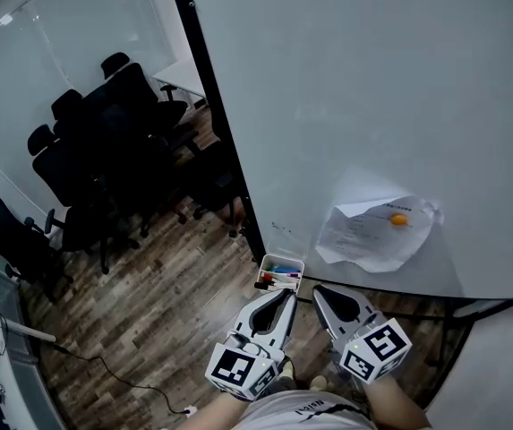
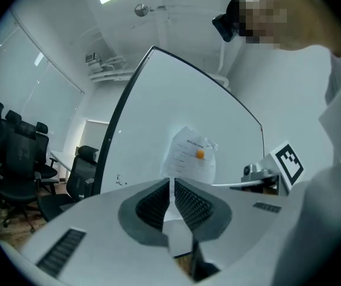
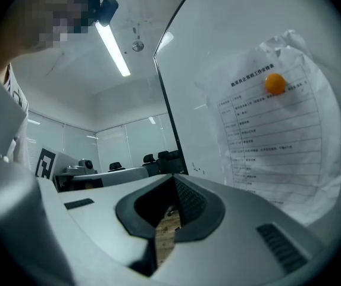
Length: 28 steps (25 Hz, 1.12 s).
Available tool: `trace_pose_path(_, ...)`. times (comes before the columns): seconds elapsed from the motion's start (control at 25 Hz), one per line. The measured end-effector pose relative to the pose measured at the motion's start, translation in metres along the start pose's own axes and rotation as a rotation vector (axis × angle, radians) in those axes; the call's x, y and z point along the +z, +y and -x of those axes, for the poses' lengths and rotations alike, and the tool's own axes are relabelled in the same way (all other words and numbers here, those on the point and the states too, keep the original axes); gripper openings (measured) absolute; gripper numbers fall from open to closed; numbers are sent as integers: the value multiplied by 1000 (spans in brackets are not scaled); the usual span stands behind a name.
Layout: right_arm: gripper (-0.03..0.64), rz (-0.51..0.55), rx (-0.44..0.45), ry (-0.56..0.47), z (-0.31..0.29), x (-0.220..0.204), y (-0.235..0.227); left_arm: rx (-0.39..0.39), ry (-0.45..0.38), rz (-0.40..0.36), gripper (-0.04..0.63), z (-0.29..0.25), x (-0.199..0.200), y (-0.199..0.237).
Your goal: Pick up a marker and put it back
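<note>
A small white tray (image 1: 280,262) holding several coloured markers (image 1: 283,277) hangs at the bottom left corner of the whiteboard (image 1: 372,97). My left gripper (image 1: 285,297) points at the tray from just below it. Its jaws (image 2: 171,182) stand all but together with nothing between them. My right gripper (image 1: 320,291) is beside it on the right, aimed at the board's lower edge. Its jaws (image 3: 174,179) are shut and empty. No marker is held.
A printed sheet in a plastic sleeve (image 1: 374,234) is pinned to the board by an orange magnet (image 1: 399,219). Black office chairs (image 1: 104,141) crowd the wood floor at the left. A cable (image 1: 104,374) trails over the floor.
</note>
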State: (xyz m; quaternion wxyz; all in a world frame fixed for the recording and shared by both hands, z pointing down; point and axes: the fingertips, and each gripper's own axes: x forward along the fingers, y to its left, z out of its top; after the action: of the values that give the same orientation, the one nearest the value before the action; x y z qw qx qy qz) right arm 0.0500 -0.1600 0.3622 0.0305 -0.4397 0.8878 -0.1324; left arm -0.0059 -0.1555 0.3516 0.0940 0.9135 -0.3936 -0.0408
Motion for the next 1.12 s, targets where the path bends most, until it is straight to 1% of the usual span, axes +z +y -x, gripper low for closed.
trace_pose_path(0.32, 12, 13, 38, -20, 19, 9, 19, -15, -8, -24, 12, 14, 11, -34)
trace_pose_path(0.68, 12, 22, 51, -34, 39, 12, 30, -19, -10, -27, 11, 23, 12, -54)
trace_pose_path(0.8, 12, 24, 50, -38, 42, 14, 29, -16, -16, -29, 11, 22, 12, -55)
trace_pose_path(1.12, 12, 19, 51, -29, 42, 10, 29, 22, -20, -31, 11, 22, 9, -43)
